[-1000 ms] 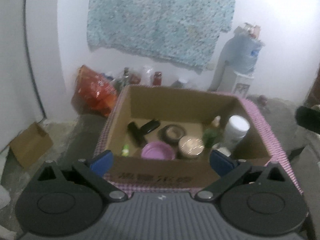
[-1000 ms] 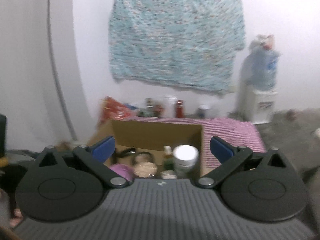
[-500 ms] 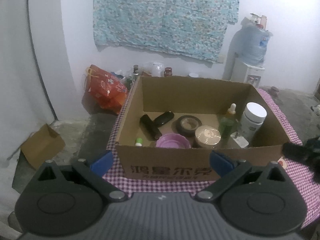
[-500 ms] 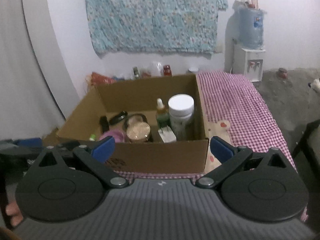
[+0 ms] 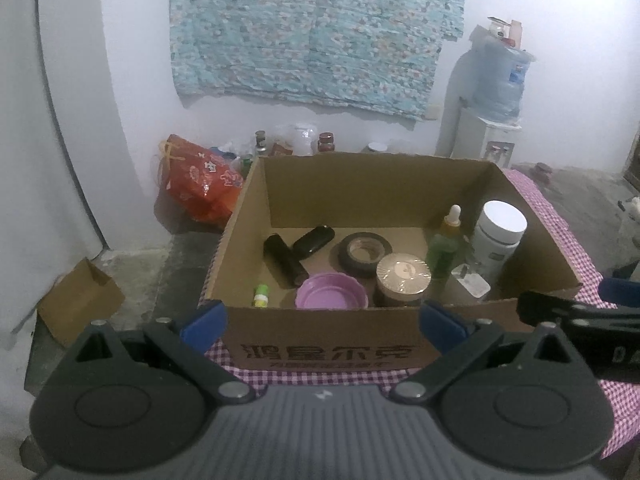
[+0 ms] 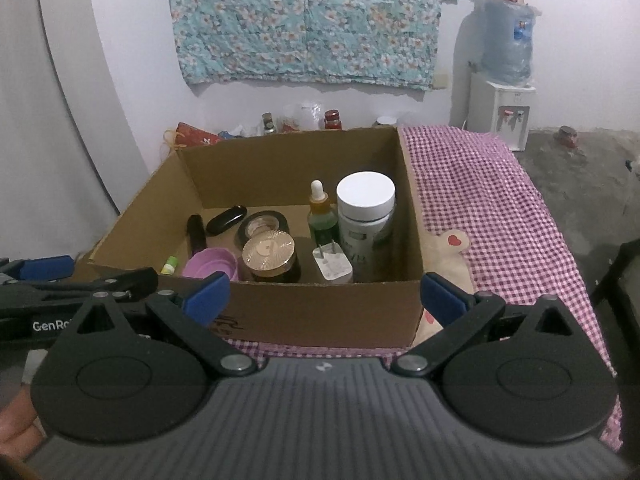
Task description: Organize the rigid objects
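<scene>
An open cardboard box [image 5: 332,350] [image 6: 320,316] stands on a purple checked cloth [image 6: 480,200]. Inside it are a white-lidded jar [image 6: 366,208], a green dropper bottle [image 6: 322,220], a white plug adapter [image 6: 332,266], a gold-lidded jar [image 6: 270,258], a purple bowl [image 5: 331,297], a tape roll [image 5: 365,249], a black cylinder [image 5: 285,260], a black case [image 5: 314,242] and a small green tube [image 5: 261,295]. My left gripper [image 5: 323,318] is open and empty in front of the box's near wall. My right gripper [image 6: 325,295] is also open and empty, just right of the left one.
A water dispenser [image 6: 502,80] stands by the back wall under a floral cloth [image 6: 312,20]. Behind the box are a red bag [image 5: 196,180] and several jars [image 6: 332,118]. A small cardboard box [image 5: 76,304] lies on the floor at left. A dark chair frame [image 6: 616,272] is at right.
Both views have steadied and now look down into the box from nearer. The right gripper has come level beside the left one, so each shows at the edge of the other's view.
</scene>
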